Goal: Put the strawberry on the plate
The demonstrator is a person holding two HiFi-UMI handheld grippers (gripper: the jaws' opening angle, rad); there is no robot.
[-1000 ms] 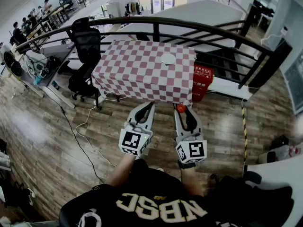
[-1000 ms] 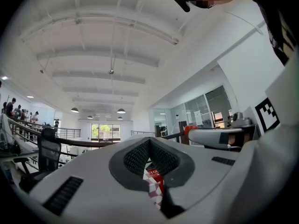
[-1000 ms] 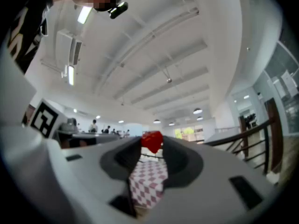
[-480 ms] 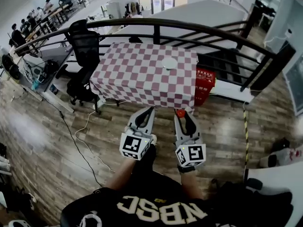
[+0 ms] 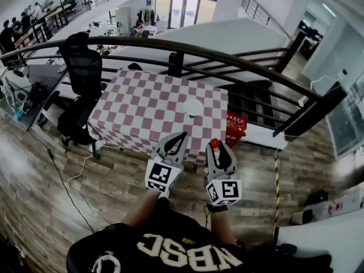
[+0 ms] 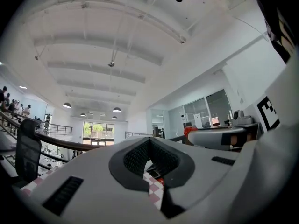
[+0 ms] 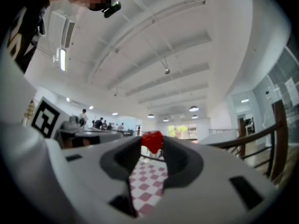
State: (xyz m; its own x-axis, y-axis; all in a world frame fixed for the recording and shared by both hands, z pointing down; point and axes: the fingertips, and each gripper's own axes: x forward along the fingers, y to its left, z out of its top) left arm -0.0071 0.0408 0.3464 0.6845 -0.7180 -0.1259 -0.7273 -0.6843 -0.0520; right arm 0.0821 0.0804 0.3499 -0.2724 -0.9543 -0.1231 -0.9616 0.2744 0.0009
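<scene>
A small red strawberry (image 5: 214, 143) is pinched at the tips of my right gripper (image 5: 215, 145), which is shut on it; it shows red between the pads in the right gripper view (image 7: 152, 141). My left gripper (image 5: 181, 136) is beside it, shut with nothing in it, and its tips meet in the left gripper view (image 6: 149, 142). Both grippers hover at the near edge of a table with a red-and-white checked cloth (image 5: 142, 110). A white plate (image 5: 193, 107) lies on the cloth's right part, a short way beyond the grippers.
A black office chair (image 5: 79, 67) stands left of the table. A dark curved railing (image 5: 227, 53) runs behind it, with stairs beyond. A red crate (image 5: 234, 128) sits at the table's right end. Cables trail over the wooden floor (image 5: 68, 175).
The person has walked towards the table; it now lies closer under both grippers. The right gripper still holds the strawberry and the left stays shut.
</scene>
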